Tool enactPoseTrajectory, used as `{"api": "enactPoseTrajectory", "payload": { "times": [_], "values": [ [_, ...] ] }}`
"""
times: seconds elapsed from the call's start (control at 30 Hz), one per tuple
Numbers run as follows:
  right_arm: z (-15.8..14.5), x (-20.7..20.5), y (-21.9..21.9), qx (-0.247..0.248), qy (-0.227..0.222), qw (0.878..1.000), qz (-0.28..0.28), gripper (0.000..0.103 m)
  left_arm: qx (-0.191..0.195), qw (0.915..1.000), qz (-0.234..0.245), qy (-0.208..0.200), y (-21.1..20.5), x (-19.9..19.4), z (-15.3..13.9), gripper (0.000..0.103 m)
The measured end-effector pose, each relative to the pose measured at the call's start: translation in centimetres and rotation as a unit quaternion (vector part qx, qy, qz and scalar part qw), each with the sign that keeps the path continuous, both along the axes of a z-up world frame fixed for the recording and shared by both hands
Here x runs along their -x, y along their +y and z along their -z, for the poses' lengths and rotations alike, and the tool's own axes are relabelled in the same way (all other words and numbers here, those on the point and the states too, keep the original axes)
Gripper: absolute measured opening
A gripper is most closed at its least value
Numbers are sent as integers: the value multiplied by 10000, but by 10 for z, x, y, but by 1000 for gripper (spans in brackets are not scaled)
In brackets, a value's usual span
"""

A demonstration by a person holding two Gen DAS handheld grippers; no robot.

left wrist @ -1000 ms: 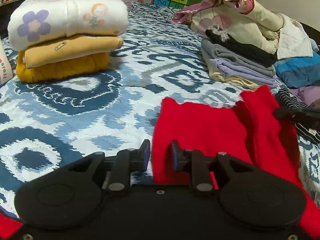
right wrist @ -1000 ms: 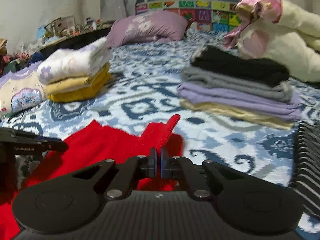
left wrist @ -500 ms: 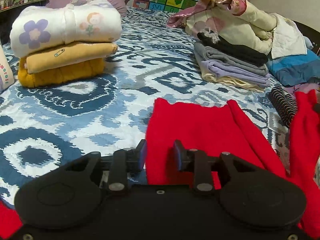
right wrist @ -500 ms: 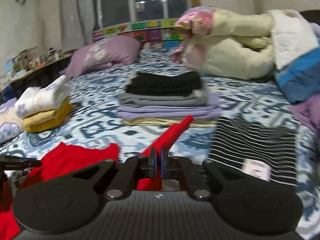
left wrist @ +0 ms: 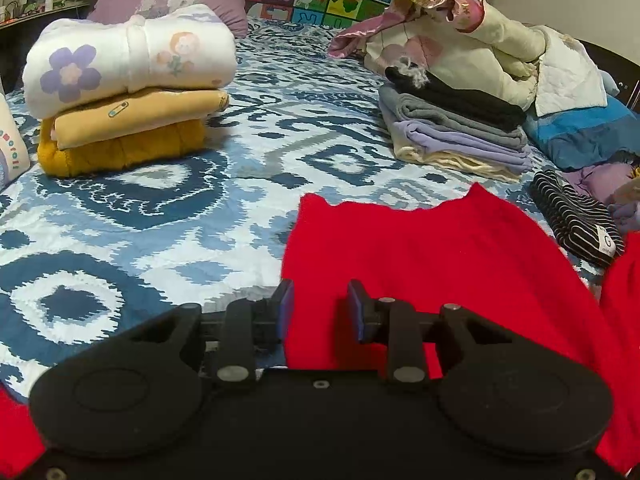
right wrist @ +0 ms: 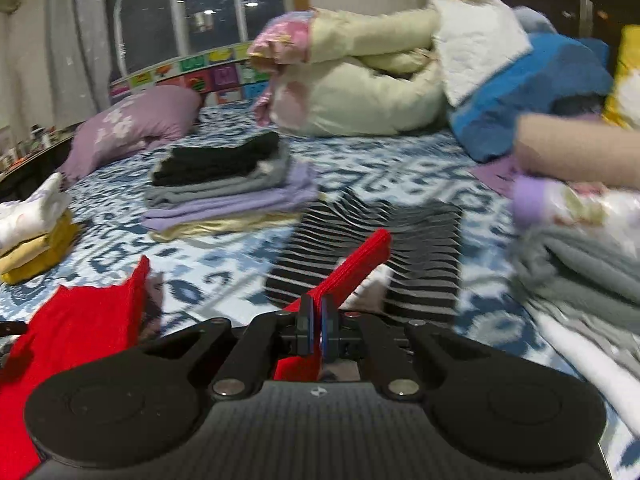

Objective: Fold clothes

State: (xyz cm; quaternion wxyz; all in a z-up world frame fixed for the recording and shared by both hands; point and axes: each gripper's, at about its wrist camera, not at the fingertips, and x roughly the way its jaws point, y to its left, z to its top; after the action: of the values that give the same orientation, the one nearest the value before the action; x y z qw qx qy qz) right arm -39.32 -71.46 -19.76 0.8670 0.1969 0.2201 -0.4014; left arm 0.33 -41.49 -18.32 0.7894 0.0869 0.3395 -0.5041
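Right hand-held gripper [right wrist: 317,326] clamped on red garment [right wrist: 352,272] edge; left hand-held gripper [left wrist: 320,304] part-open, straddling garment

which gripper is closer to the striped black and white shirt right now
Right. The right gripper, pinching the red garment, hangs just before the striped shirt; the left gripper sits well aside of it.

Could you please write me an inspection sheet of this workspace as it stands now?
Surface: bed with blue-and-white patterned quilt.
Job's things: red garment spread flat, one edge lifted.
Clutter: two folded stacks, yellow-and-white stack and black, grey and lilac stack; striped garment; unfolded heap.
Grippers: left gripper open over the red garment's edge; right gripper shut on red cloth.
Cables: nothing seen.
Surroundings: purple pillow, dark window.
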Motion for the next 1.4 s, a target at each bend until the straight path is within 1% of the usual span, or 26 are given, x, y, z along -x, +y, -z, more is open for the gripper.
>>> {"api": "enactPoseTrajectory", "payload": {
  "times": [0.13, 0.27, 0.47, 0.6, 0.67, 0.73, 0.77, 0.8, 0.83, 0.87, 0.9, 0.97, 1.03, 1.07, 1.13, 1.17, 1.23, 1.3, 1.4],
  "values": [
    [14, 21, -4, -187, -1, 9995, 272, 5, -5, 10000, 10, -10, 0, 1, 0, 27],
    [25, 32, -9, -356, 20, 9983, 455, 5, -21, 10000, 30, -18, 0, 2, 1, 27],
    [33, 36, -22, -545, 140, 9973, 476, 5, -27, 10000, 27, -19, 1, 2, 1, 27],
    [37, 31, -34, -599, 336, 9967, 433, 5, -47, 10000, 48, -38, 0, 4, 1, 27],
    [42, 25, -41, -663, 606, 9951, 404, 5, -53, 10000, 53, -43, 0, 4, 1, 27],
    [50, 18, -46, -837, 956, 9913, 343, 6, -59, 10000, 44, -47, 0, 4, 1, 27],
    [52, 16, -47, -883, 1093, 9894, 364, 7, -60, 10000, 39, -49, 0, 4, 1, 27],
    [54, 15, -47, -903, 1209, 9877, 413, 10, -56, 10000, 34, -50, 1, 4, 1, 27],
    [53, 17, -47, -916, 1207, 9872, 504, 20, -50, 10000, 28, -52, 1, 3, 1, 27],
    [49, 21, -47, -930, 1068, 9880, 614, 26, -41, 10000, 20, -54, 2, 3, 0, 27],
    [44, 26, -46, -946, 890, 9889, 724, 29, -33, 10000, 19, -53, 2, 2, 0, 27],
    [34, 34, -45, -915, 584, 9901, 889, 29, -49, 10000, 22, -60, 0, 3, 0, 27],
    [25, 32, -42, -789, 412, 9929, 790, 31, -79, 9999, 33, -70, -1, 3, 2, 27],
    [23, 27, -43, -804, 362, 9937, 686, 31, -103, 9999, 48, -81, -3, 3, 3, 27],
    [27, 14, -49, -1114, 179, 9925, 468, 32, -140, 9998, 74, -94, -5, 4, 5, 27],
    [31, 8, -54, -1310, 51, 9904, 434, 36, -149, 9998, 84, -99, -5, 4, 6, 27],
    [40, -3, -67, -1719, -230, 9839, 436, 39, -156, 9998, 101, -106, -6, 4, 6, 27],
    [51, -13, -81, -1972, -397, 9779, 569, 39, -155, 9998, 116, -112, -5, 3, 6, 27],
    [65, -24, -103, -2191, -499, 9711, 798, 38, -171, 9997, 132, -125, -6, 1, 7, 27]
  ]
}}
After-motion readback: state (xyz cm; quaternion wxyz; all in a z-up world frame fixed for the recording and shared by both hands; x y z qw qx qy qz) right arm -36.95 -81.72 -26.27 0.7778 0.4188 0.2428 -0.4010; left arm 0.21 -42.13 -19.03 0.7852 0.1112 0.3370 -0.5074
